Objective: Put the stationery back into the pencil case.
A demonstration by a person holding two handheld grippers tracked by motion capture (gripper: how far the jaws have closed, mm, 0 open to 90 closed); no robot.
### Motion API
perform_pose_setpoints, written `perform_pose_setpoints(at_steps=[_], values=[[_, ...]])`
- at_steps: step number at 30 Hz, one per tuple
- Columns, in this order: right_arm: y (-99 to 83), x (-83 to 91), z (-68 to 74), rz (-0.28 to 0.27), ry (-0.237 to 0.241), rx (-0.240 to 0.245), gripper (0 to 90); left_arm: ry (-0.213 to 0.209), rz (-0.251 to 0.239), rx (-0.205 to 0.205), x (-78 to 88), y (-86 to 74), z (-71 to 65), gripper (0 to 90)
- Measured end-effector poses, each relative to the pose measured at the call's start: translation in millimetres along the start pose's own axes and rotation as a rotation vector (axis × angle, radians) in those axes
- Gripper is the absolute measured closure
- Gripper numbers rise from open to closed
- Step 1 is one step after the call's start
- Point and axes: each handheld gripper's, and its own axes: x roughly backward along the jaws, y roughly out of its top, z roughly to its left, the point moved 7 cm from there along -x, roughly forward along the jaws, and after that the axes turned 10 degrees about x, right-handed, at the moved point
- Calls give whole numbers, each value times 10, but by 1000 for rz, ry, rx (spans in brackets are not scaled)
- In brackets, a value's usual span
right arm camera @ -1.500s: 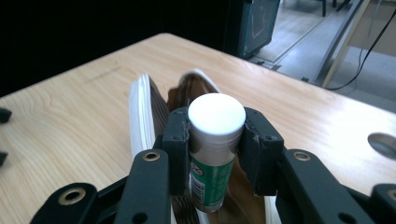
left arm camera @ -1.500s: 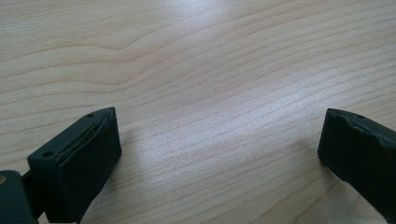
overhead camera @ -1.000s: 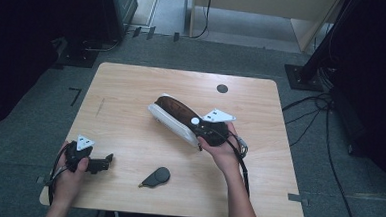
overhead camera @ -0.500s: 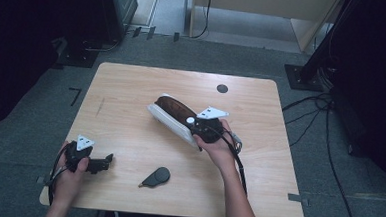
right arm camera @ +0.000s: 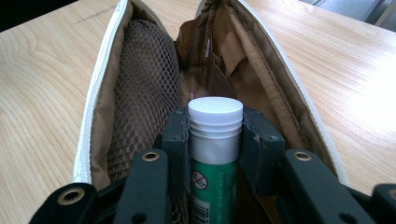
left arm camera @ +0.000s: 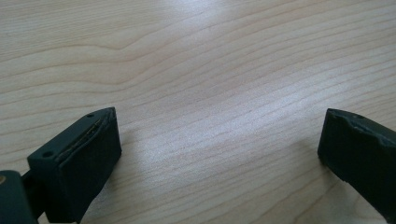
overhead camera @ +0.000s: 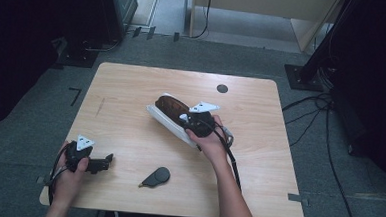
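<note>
An open white pouch (overhead camera: 168, 118) with a brown lining (right arm camera: 224, 60) lies at the middle of the wooden table (overhead camera: 132, 85). My right gripper (overhead camera: 193, 119) sits over its near end, shut on a green tube with a white cap (right arm camera: 215, 135). The tube points into the pouch's open mouth, between the mesh pocket (right arm camera: 144, 88) and the brown wall. My left gripper (overhead camera: 109, 160) rests at the table's front left corner. Its jaws stand wide open over bare wood, with nothing between the fingers (left arm camera: 84, 158).
A small dark oval object (overhead camera: 156, 176) lies near the front edge between the two hands. A black round spot (overhead camera: 222, 88) marks the table's far right. Dark equipment and cables surround the table on the floor.
My right gripper has carried the tube a little to the left and down, into the pouch's mouth. The left gripper has stayed in place.
</note>
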Motion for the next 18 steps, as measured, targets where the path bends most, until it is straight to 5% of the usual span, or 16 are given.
perform_pose_setpoints(at_steps=[18], values=[[4, -15, 6, -11, 16, -20, 636, 0, 0, 0, 0, 0, 0, 0]])
